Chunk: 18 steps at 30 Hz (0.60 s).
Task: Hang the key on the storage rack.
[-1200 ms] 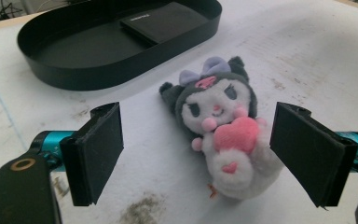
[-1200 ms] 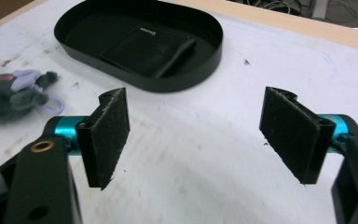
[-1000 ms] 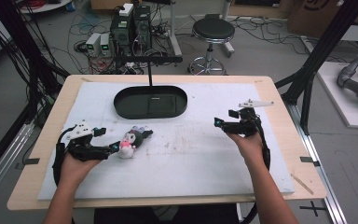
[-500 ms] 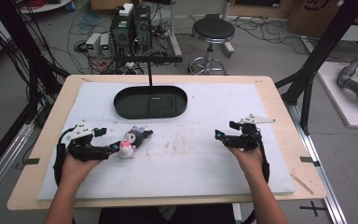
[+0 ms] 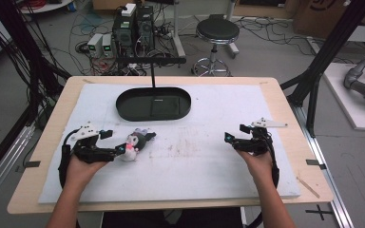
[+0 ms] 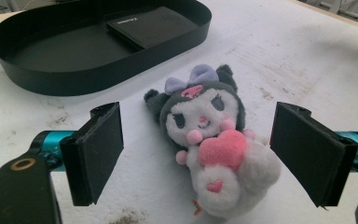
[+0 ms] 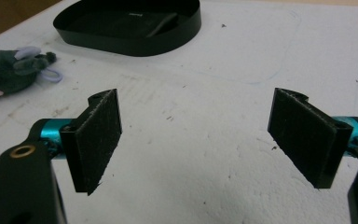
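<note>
Both tongs are held spread: left tongs (image 6: 200, 154) flank the plush toy (image 6: 209, 140), right tongs (image 7: 205, 140) well apart from it.

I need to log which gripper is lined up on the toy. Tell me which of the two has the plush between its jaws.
The left gripper: its open jaws flank the plush toy. The right gripper has bare mat between its jaws.

Grey floor (image 5: 275, 52) behind the wooden table (image 5: 285, 109), strewn with loose cables (image 5: 83, 45). A round black stool (image 5: 217, 32) stands near stacked electronic units (image 5: 133, 23). Black frame struts (image 5: 332, 47) rise at right.
</note>
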### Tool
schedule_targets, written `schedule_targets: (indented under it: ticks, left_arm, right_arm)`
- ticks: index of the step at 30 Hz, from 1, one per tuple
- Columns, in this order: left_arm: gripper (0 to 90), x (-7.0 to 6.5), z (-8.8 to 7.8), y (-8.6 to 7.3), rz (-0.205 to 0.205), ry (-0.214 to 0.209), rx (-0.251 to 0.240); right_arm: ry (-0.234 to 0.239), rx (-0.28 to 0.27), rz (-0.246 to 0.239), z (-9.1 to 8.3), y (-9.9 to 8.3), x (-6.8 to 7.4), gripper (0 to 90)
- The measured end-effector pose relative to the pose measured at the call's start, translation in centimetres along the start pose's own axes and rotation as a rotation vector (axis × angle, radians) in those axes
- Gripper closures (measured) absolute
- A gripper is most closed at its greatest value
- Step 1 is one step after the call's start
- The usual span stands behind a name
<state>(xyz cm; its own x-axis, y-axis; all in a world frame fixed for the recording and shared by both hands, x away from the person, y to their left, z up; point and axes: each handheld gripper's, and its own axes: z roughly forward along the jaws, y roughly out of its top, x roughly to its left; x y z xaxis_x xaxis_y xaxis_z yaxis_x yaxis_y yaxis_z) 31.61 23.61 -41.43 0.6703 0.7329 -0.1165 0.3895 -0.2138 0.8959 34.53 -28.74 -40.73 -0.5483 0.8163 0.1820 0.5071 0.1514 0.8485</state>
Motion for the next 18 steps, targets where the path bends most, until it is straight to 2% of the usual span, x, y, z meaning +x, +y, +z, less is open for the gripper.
schedule_targets:
  ticks: [3,7,11,15,18]
  left_arm:
    - [17.1,-0.3,-0.2,0.4,0.002,-0.002,-0.004]
    - [17.1,-0.4,-0.1,0.8,-0.017,0.002,0.003]
    - [16.3,-0.7,0.9,1.5,-0.012,-0.003,0.048]
    - [16.1,-1.2,2.7,2.6,0.016,0.029,0.099]
    - [16.1,-1.3,3.7,3.0,0.017,0.023,0.134]
  right_arm:
    - [-0.001,0.003,0.003,0.0,0.0,-0.2,17.9]
    - [-0.006,-0.006,-0.004,-0.4,0.0,-0.2,17.9]
    - [-0.007,-0.013,0.003,-0.7,0.0,-0.3,17.9]
    - [-0.009,-0.016,0.001,-0.6,0.0,-0.4,17.9]
    - [-0.013,-0.004,-0.001,-0.5,0.0,-0.5,17.9]
